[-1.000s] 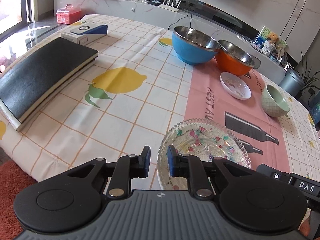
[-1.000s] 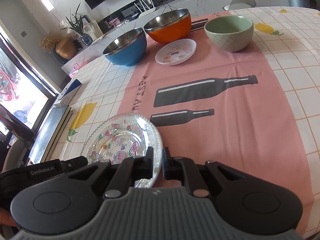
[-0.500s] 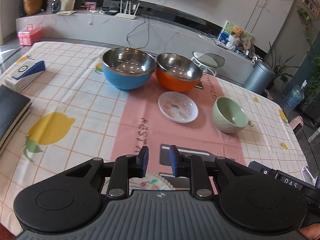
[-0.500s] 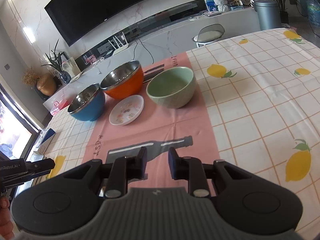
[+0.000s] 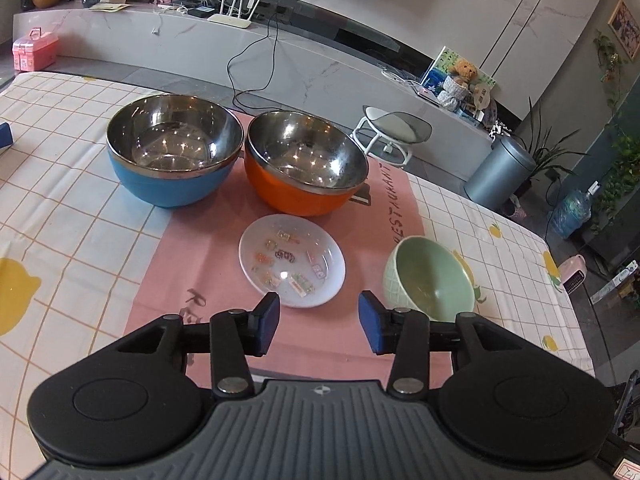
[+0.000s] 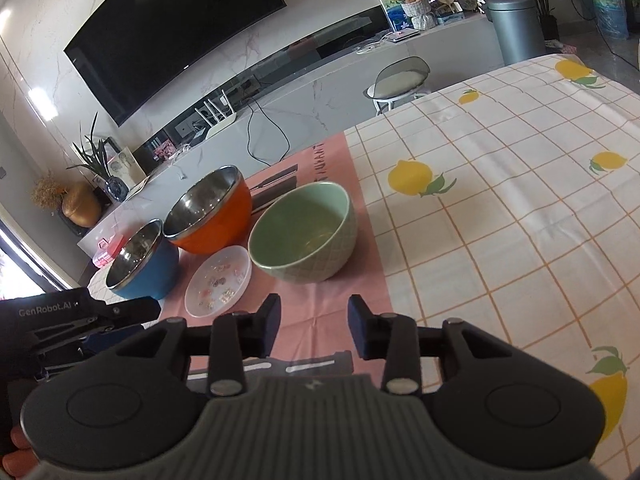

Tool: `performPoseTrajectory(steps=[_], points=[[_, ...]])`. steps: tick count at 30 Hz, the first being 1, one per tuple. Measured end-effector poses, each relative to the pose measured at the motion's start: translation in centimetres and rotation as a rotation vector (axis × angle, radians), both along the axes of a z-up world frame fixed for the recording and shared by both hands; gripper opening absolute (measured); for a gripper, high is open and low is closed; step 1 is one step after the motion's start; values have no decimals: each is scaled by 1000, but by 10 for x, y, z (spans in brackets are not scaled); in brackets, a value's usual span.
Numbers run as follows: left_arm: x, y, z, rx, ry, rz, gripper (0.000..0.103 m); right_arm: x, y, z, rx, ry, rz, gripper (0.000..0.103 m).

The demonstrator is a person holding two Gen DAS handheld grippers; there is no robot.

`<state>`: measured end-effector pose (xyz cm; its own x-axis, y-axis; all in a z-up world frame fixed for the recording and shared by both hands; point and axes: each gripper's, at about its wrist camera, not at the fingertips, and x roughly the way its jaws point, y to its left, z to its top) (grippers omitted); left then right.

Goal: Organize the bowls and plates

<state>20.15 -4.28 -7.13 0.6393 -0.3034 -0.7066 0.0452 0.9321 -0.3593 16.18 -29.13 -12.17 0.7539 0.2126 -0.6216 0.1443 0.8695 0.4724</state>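
Note:
A blue steel bowl and an orange steel bowl stand side by side at the back of the pink runner. A small white patterned plate lies in front of them, and a green ceramic bowl sits to its right. My left gripper is open and empty, just short of the small plate. My right gripper is open and empty, in front of the green bowl. The small plate, orange bowl and blue bowl lie to its left. The glass plate is out of view.
The table has a lemon-print cloth with a pink runner. A white stool and a grey bin stand beyond the far edge. The left gripper body shows at the left of the right wrist view.
Both grippers have swung away from the glass plate toward the bowls, and both jaws have opened wide. The glass plate has dropped out of view.

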Motion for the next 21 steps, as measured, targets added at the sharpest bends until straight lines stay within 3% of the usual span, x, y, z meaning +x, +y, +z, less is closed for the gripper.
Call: performPoseTrajectory(steps=[13, 21], points=[[44, 22, -24, -2, 36, 66, 50, 51, 43, -22, 72, 49, 79, 42], [60, 36, -42, -14, 63, 73, 38, 84, 74, -33, 75, 62, 100, 28]])
